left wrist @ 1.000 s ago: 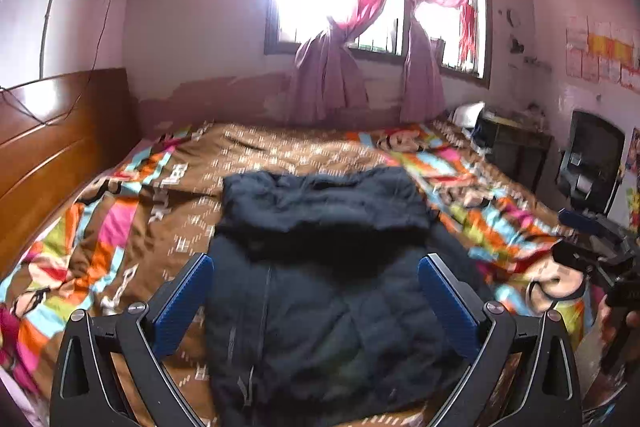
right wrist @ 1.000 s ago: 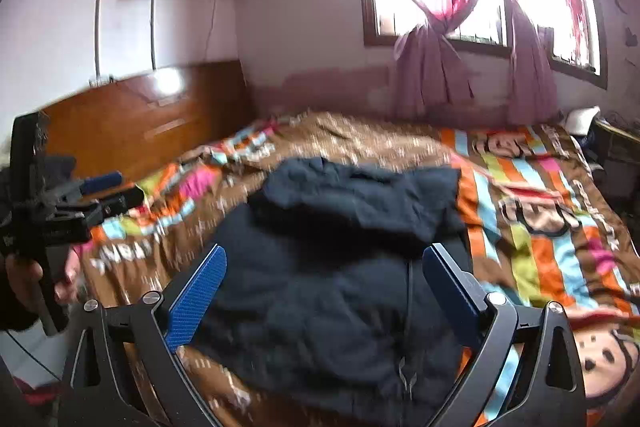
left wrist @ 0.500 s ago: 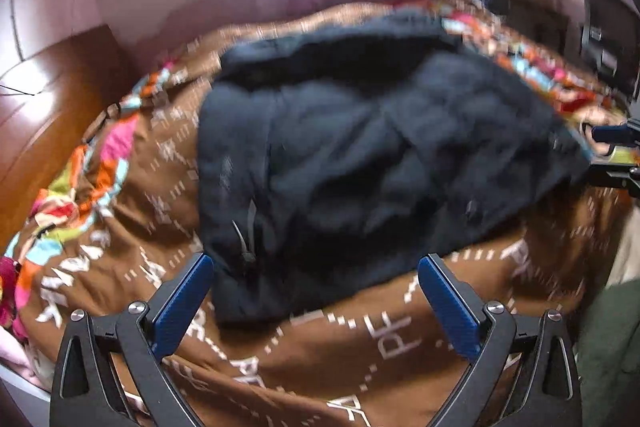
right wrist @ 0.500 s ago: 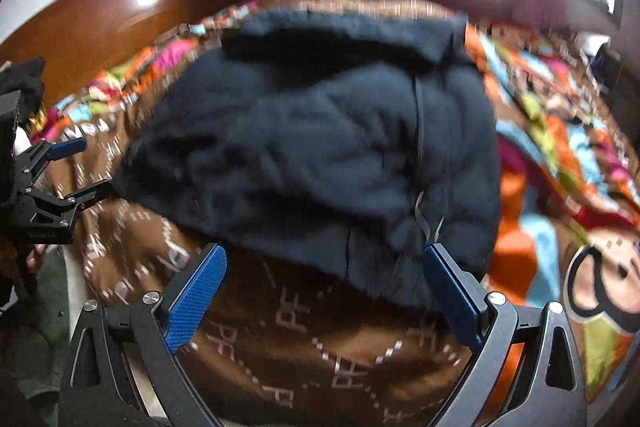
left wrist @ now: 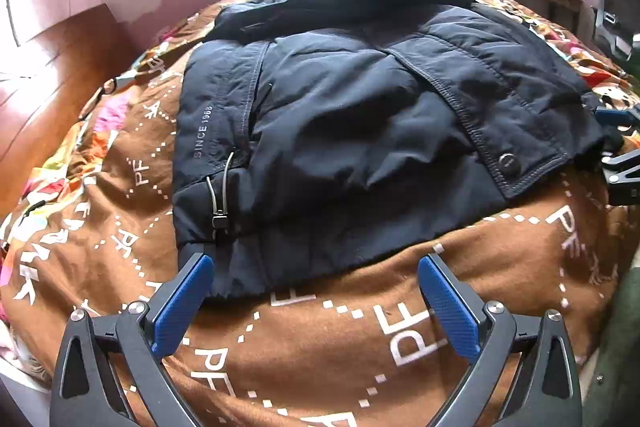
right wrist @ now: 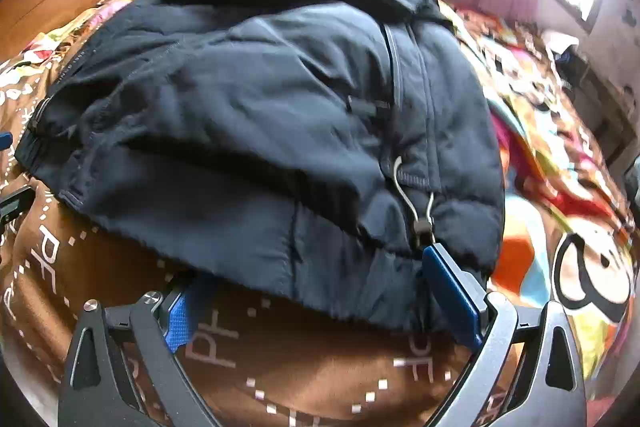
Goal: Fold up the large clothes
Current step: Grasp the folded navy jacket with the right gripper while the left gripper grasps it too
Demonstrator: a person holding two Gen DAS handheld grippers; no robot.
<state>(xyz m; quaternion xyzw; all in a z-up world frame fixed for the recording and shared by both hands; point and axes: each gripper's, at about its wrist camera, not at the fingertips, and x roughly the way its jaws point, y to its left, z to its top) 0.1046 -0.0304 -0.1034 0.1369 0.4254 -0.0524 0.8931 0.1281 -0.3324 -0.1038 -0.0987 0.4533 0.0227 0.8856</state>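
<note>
Lying flat on blanket (left wrist: pixel 360 327): navy jacket (left wrist: pixel 360 115), padded. Left gripper (left wrist: pixel 316 291) wide open, empty, at 6 o'clock hem; right gripper (right wrist: pixel 316 291) wide open straddling hem.

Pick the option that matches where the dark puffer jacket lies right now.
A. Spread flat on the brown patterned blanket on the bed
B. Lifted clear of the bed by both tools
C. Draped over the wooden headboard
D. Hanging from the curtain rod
A: the dark puffer jacket lies flat on the brown patterned blanket, with both tools open at its near hem.
</note>
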